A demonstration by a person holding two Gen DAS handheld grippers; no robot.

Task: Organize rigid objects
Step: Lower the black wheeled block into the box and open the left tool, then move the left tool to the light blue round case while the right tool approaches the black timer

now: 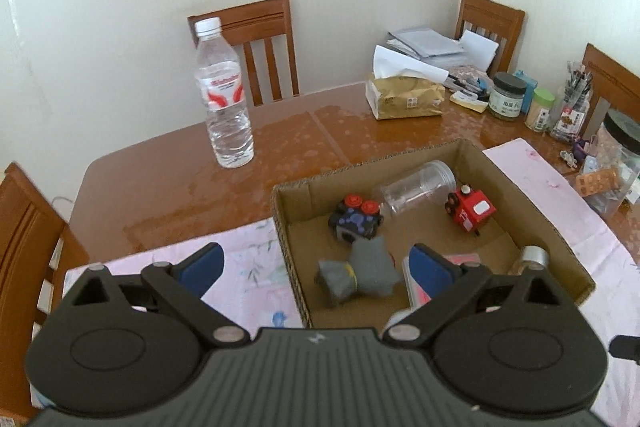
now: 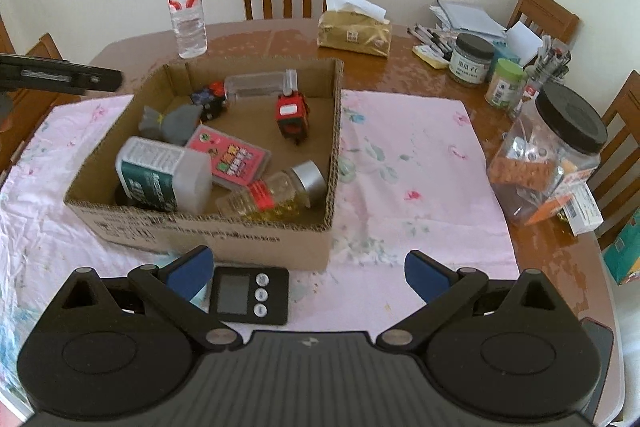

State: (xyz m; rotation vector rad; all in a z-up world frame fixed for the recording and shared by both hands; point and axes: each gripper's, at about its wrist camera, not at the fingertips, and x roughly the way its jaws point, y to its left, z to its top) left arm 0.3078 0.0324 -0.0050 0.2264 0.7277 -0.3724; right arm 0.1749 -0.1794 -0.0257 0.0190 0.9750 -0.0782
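A cardboard box (image 2: pixel 335 131) (image 1: pixel 532 211) sits on a pink cloth. It holds a red toy car (image 2: pixel 291 115) (image 1: pixel 472 207), a dark toy car (image 2: pixel 208 99) (image 1: pixel 358 221), a grey toy (image 2: pixel 174 123) (image 1: pixel 358 273), a clear jar (image 2: pixel 256 86) (image 1: pixel 416 187), a pink card pack (image 2: pixel 234 161), a white-green bottle (image 2: pixel 160 177) and a yellow pill bottle (image 2: pixel 276 193). A black timer (image 2: pixel 250 295) lies on the cloth in front of the box, just beyond my open, empty right gripper (image 2: pixel 306 273). My open, empty left gripper (image 1: pixel 316 269) hovers over the box's near left edge.
A water bottle (image 1: pixel 224 91) (image 2: pixel 186 7) stands at the table's far left. A tissue pack (image 2: pixel 354 31), jars (image 2: pixel 470 59), pens and papers crowd the far right. A large clear jar with a black lid (image 2: pixel 548 155) stands right of the cloth. Wooden chairs surround the table.
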